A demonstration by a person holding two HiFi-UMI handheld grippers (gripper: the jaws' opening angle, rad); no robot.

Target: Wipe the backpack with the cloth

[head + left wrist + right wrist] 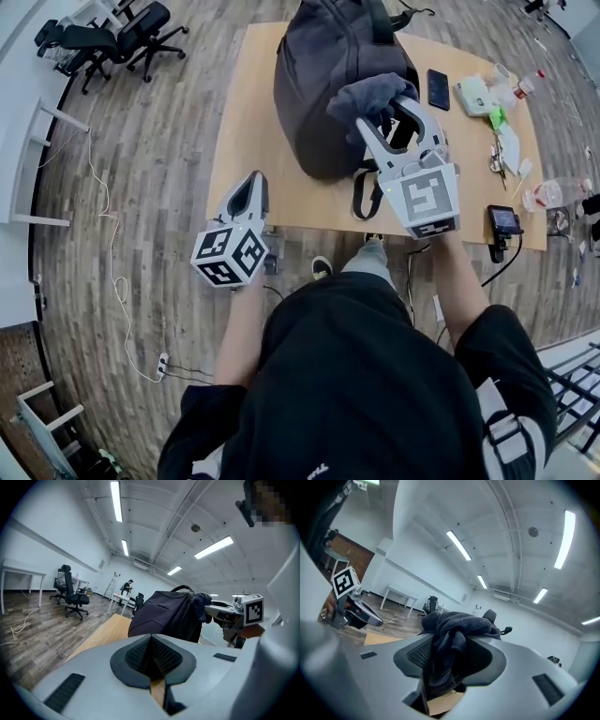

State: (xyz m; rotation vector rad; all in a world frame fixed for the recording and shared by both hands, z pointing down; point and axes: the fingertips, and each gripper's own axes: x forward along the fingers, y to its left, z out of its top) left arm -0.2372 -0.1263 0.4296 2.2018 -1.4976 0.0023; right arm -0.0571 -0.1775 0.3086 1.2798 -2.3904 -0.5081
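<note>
A dark grey backpack stands on the wooden table; the left gripper view shows the backpack too. My right gripper is raised in front of the bag's upper right side. It is shut on a bunched dark blue-grey cloth. In the right gripper view the cloth fills the gap between the jaws and spills over their tips. My left gripper hovers off the table's near left corner. Its jaws are shut with nothing in them.
Right of the bag lie a black phone, a white device, small tools and a plastic bottle. A black gadget sits at the near right edge. Office chairs stand far left; a cable runs across the floor.
</note>
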